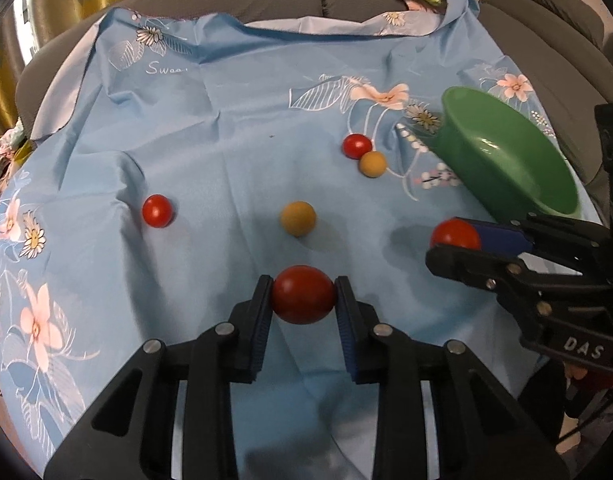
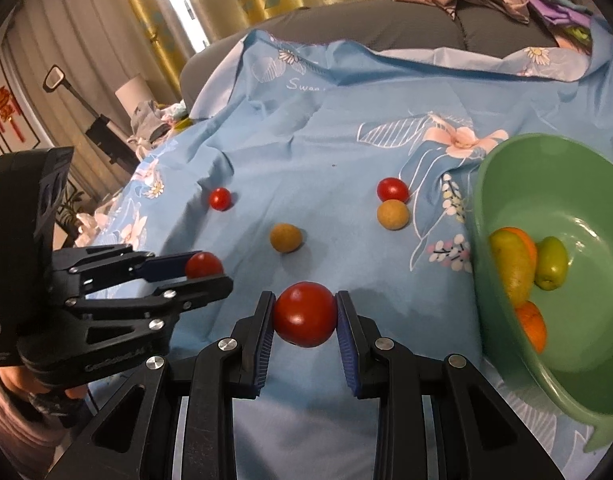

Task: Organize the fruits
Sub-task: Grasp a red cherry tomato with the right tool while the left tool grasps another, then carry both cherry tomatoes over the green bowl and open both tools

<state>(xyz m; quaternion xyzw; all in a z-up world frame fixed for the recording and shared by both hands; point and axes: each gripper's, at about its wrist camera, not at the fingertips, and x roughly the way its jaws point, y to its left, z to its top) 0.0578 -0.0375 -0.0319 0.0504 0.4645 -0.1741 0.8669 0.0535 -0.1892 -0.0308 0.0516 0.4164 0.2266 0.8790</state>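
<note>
I read white script starting "Swee" on the blue floral cloth (image 1: pixel 266 184), its ending lost in a fold. The right hand-held gripper (image 1: pixel 452 246) carried "DAS" in white letters. Embossed lettering on the left hand-held gripper (image 2: pixel 204 270) was illegible.

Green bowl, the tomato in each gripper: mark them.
green bowl (image 2: pixel 586 216): right wrist view, bare inner wall.
left gripper's tomato (image 1: pixel 303 300): left wrist view, front face between the pads.
right gripper's tomato (image 2: pixel 305 314): right wrist view, front face between the pads.
</note>
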